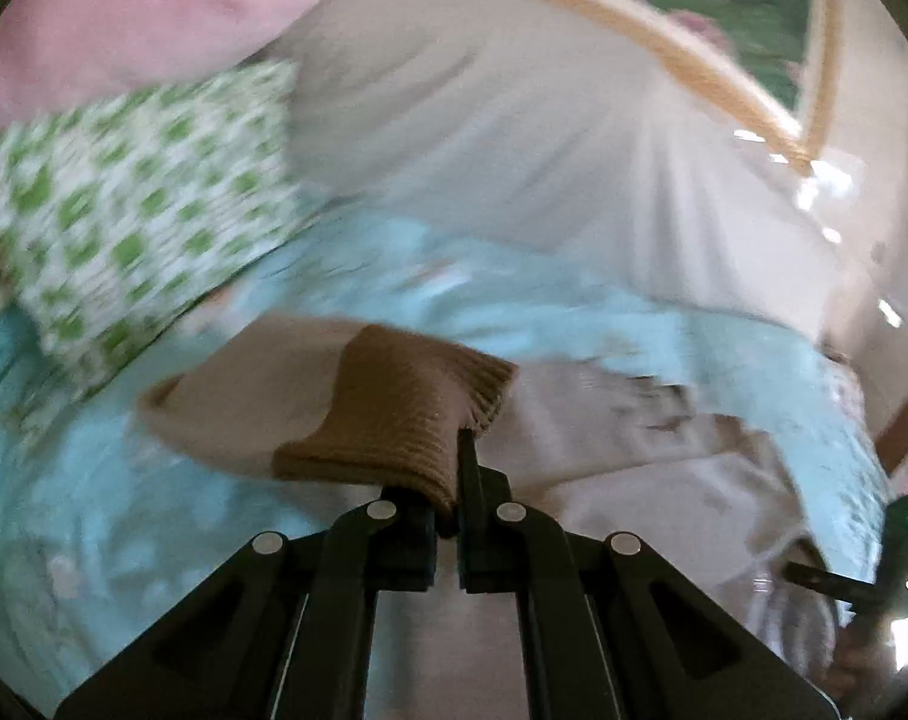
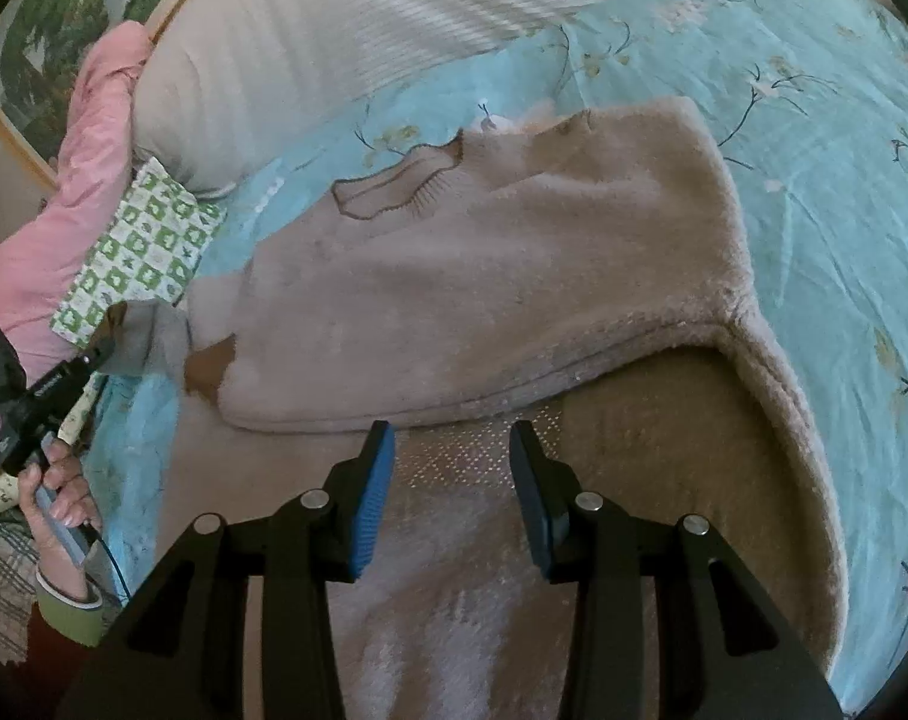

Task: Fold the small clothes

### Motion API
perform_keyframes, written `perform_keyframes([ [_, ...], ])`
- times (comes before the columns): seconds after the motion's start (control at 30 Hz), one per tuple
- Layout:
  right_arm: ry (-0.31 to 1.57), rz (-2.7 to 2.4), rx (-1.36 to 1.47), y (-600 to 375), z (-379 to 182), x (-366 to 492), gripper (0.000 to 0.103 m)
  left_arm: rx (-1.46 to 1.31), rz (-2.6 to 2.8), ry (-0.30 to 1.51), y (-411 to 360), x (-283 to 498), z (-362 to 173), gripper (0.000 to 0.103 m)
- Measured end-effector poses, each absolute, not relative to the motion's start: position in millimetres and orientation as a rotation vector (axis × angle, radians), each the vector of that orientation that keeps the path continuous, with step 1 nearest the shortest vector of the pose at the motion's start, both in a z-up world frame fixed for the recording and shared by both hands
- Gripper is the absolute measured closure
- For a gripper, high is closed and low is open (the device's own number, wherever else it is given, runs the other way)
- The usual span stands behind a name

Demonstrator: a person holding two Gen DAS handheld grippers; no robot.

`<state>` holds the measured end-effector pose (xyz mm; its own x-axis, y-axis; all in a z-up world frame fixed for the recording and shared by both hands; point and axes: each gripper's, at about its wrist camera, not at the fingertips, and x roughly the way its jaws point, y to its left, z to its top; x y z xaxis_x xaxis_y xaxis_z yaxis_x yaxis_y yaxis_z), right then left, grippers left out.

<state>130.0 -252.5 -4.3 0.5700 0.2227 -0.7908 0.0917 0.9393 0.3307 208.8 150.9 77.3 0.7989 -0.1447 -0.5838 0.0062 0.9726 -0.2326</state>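
Observation:
A beige fleece sweater with brown ribbed trim lies on a light blue floral bedsheet, its lower part folded up so the hem shows. My left gripper is shut on the sweater's brown ribbed cuff and holds the sleeve up. The view is blurred. The left gripper also shows in the right wrist view, at the sweater's left edge. My right gripper is open and empty just above the folded hem.
A green-and-white patterned cloth and a pink quilt lie at the left. A cream ribbed pillow lies along the bed's far side. A framed picture stands behind it.

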Motion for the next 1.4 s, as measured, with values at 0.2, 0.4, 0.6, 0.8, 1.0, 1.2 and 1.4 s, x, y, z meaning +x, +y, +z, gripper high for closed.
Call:
perform_keyframes([
  [0.2, 0.916, 0.053, 0.389, -268.4, 10.8, 113.3, 0.062, -0.206, -0.294, 0.643, 49.3, 219.2, 90.1, 0.102],
  [0.4, 0.876, 0.009, 0.418, -292.9, 22.3, 95.2, 0.062, -0.205, -0.455, 0.706, -58.7, 238.8, 65.4, 0.102],
  [0.6, 0.866, -0.046, 0.45, -323.0, 23.6, 81.9, 0.062, -0.18, -0.514, 0.84, -122.8, 266.5, 10.6, 0.101],
  [0.8, 0.879, -0.039, 0.482, -327.4, 22.1, 86.3, 0.057, -0.184, -0.538, 0.983, -111.3, 262.5, -25.8, 0.093],
  [1.0, 0.885, 0.022, 0.432, -302.8, 20.1, 106.9, 0.037, -0.173, -0.472, 0.932, -40.7, 213.7, -12.2, 0.083],
  [1.2, 0.943, 0.116, 0.199, -259.2, 13.1, 139.9, 0.037, -0.171, -0.197, 0.88, 67.2, 188.3, -7.5, 0.072],
  [1.4, 0.9, 0.204, -0.218, -205.0, 12.9, 154.5, 0.033, -0.224, 0.004, 0.9, 143.8, 203.5, -18.1, 0.072],
])
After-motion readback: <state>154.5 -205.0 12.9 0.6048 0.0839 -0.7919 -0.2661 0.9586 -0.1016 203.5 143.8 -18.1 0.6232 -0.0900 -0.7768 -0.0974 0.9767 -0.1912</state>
